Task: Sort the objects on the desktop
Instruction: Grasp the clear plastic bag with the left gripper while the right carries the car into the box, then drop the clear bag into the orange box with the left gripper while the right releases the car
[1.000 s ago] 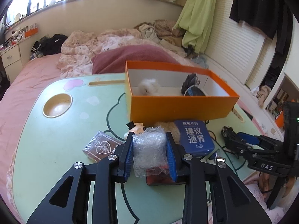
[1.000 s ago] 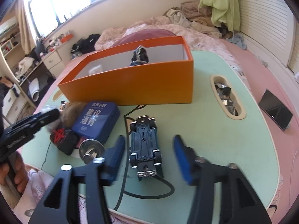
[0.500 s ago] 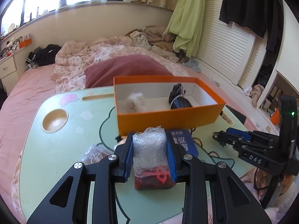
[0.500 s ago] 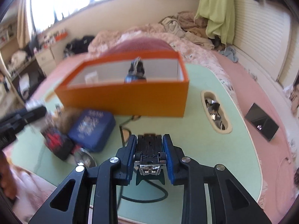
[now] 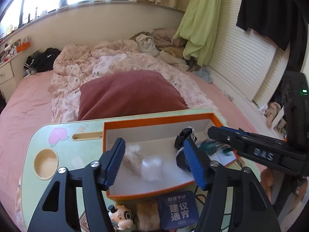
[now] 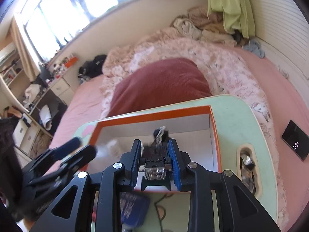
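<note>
An orange box (image 5: pixel 154 120) stands on the green table (image 5: pixel 63 148). My left gripper (image 5: pixel 155 161) is open above the box. A clear plastic bag (image 5: pixel 151 168) lies blurred inside the box, below the jaws, next to a white fluffy thing (image 5: pixel 131 154) and a dark object (image 5: pixel 183 138). My right gripper (image 6: pixel 155 158) is shut on a dark toy car (image 6: pixel 155 166) and holds it over the orange box (image 6: pixel 154 116). The right gripper (image 5: pixel 218 134) also shows in the left wrist view, at the box's right end.
A blue tin (image 5: pixel 178 210), a brown furry thing (image 5: pixel 147 216) and a small figurine (image 5: pixel 121 216) lie in front of the box. A round cup recess (image 5: pixel 46 163) is at the table's left. A slot with clutter (image 6: pixel 247 164) is at the right. A bed with a red pillow (image 5: pixel 129 94) lies behind.
My left gripper rose over the box and opened, and the plastic bag dropped into the box. My right gripper shut on the toy car and carried it up over the box.
</note>
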Available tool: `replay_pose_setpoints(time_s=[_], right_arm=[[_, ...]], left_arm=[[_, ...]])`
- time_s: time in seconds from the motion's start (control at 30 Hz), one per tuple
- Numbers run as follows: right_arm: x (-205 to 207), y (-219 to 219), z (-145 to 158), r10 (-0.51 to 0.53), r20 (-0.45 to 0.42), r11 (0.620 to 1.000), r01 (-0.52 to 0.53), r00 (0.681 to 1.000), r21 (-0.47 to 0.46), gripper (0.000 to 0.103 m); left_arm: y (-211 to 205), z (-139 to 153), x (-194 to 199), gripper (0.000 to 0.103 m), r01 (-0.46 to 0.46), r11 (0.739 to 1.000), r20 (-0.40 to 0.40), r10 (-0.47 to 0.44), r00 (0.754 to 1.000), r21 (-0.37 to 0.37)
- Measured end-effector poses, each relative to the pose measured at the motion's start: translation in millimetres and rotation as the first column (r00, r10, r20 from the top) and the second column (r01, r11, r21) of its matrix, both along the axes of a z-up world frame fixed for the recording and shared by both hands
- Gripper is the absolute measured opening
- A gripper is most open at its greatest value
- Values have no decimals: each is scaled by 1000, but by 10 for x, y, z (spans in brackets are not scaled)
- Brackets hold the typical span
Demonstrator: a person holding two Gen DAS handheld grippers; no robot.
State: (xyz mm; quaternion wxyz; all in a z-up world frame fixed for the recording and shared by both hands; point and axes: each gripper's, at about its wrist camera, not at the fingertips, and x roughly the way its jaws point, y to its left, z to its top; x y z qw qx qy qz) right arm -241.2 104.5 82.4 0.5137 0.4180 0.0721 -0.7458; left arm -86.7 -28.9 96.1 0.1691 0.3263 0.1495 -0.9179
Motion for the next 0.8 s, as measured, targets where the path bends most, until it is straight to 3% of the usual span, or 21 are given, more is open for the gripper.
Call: replay_pose_setpoints(time_s=[0.03,0.17,0.23,0.47,0.57,0.7,0.77,0.8], right_arm=[[-15,14,10,-7,2,1000,7,1000,-6,31],[33,316,55,-18,20,996,20,1000,-83,54],[124,440,73,-18,-15,996,17,1000,-82,54],[759,892,-312,106,-139,992,-95,985,77,65],[978,1001,-590,150,-218,980,-116,964,160,65],[1047,1000,-769,174,-233,968,-122,957,220,65],[1071,986,-836,181,-240,963,-122,954,241,66],[1081,973,-873,185,-244,961,-123,952,248,72]], left_arm=[[8,8,53,67,0,1000,-12,0,1000,-5],[94,-11,351,74,5,999,-20,-6,1000,-43],[124,-54,460,74,13,999,-5,-13,1000,-38],[454,-453,1022,75,57,998,119,-55,991,-14],[581,-665,1174,75,65,997,197,-54,979,-50],[602,-893,1239,75,35,996,264,-11,965,-88],[556,-956,1277,86,24,999,245,-11,969,-48],[530,-969,1292,90,12,999,237,-3,971,-36]])
